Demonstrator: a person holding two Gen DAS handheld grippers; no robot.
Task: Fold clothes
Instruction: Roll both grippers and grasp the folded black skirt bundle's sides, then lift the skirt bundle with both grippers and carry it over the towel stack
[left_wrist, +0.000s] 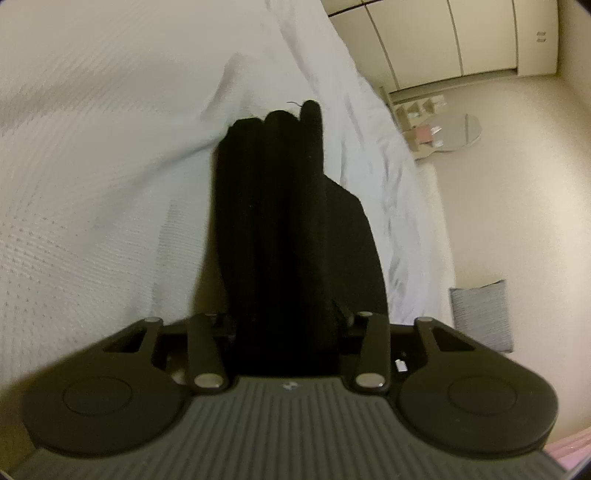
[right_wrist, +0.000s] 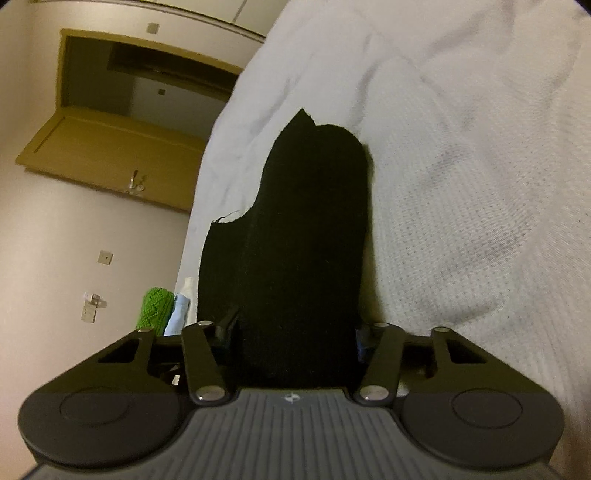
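Note:
A black garment (left_wrist: 343, 240) is bunched in long vertical folds between the fingers of my left gripper (left_wrist: 284, 177) and hides them completely. It hangs just over the white bedspread (left_wrist: 92, 166) and throws a shadow on it. In the right wrist view the same black garment (right_wrist: 229, 266) wraps my right gripper (right_wrist: 310, 184), with a loose flap and a frayed thread on the left side. Both grippers look shut on the cloth, though no fingertip shows.
The white bed (right_wrist: 480, 184) fills most of both views, and its edge drops to a pale floor (left_wrist: 509, 206). A grey cushion (left_wrist: 480, 317) and a round mirror (left_wrist: 454, 133) lie on the floor. A wooden door (right_wrist: 110, 155) stands open, with green and blue cloth (right_wrist: 155, 310) beside the bed.

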